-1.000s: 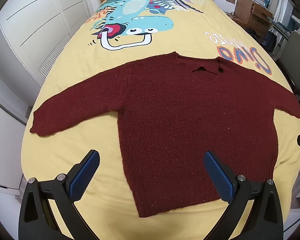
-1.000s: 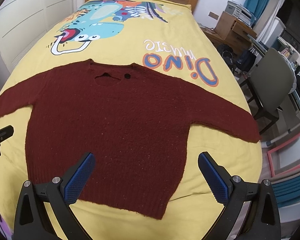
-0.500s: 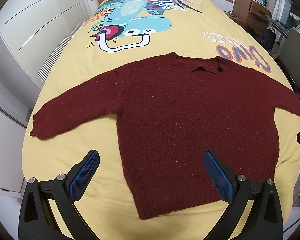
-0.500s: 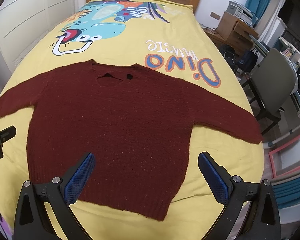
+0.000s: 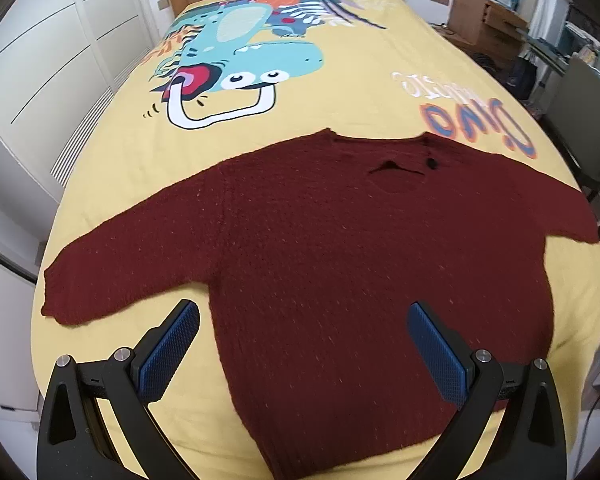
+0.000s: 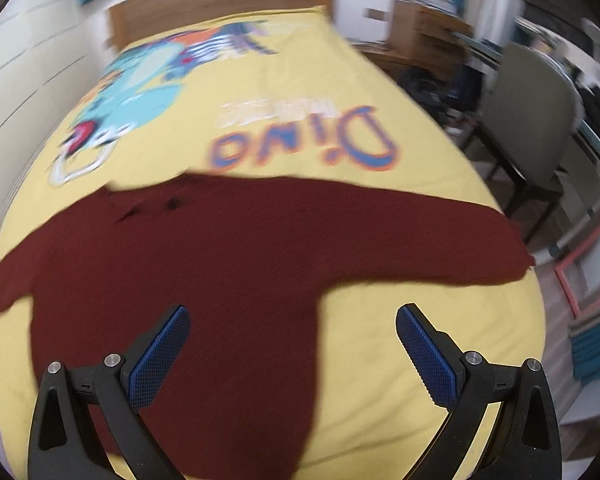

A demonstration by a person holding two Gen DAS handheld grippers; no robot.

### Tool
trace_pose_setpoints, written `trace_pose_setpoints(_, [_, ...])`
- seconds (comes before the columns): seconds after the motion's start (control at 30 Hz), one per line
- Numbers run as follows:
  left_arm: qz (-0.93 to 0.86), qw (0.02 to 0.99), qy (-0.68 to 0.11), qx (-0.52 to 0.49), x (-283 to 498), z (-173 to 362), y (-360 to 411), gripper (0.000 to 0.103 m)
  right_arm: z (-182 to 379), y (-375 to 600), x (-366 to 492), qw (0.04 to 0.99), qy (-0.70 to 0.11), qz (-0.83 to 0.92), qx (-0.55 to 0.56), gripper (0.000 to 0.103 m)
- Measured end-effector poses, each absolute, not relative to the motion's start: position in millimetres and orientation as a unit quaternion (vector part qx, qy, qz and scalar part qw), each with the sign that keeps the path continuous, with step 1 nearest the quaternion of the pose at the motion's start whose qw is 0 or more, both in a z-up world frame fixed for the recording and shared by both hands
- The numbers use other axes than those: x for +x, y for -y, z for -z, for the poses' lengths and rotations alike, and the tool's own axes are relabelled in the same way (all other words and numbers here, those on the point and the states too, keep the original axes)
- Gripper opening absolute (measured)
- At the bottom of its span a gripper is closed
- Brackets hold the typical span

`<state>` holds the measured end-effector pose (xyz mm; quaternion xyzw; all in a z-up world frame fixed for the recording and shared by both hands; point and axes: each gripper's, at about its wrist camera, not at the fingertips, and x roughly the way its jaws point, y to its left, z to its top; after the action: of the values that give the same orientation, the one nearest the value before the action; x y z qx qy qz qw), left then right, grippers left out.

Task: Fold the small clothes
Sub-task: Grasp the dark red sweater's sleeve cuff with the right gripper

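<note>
Sweater (image 5: 340, 272) lies spread flat on the bed (image 5: 364, 92), hem at the near edge, neckline toward the headboard, both sleeves stretched out sideways, so its longest line runs across the bed from cuff to cuff. Left gripper (image 5: 303, 344) hangs over the hem's left part, jaws wide and empty; right gripper (image 6: 292, 346) hangs over the right side seam below the sleeve, jaws wide too, though that view is blurred. Likely first step is a sleeve fold: pinch each cuff low, catch both knit layers, and carry it inward without dragging the body
</note>
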<state>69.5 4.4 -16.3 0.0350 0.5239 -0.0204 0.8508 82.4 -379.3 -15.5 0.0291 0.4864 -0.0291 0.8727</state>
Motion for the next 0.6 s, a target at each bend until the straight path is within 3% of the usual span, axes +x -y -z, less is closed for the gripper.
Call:
trace_pose_setpoints(0.37, [0.001,0.820,-0.571,0.032,96.7,56.8,-10.1,0.102,110.5,589.7,152.2,0.809,-0.529,0.204,0.154,0.102])
trace_pose_setpoints(0.6, [-0.011,0.803,-0.596,0.027,102.4,77.9,-11.6,0.102,167.0,666.8,153.8,0.753,-0.547,0.263,0.254,0.102])
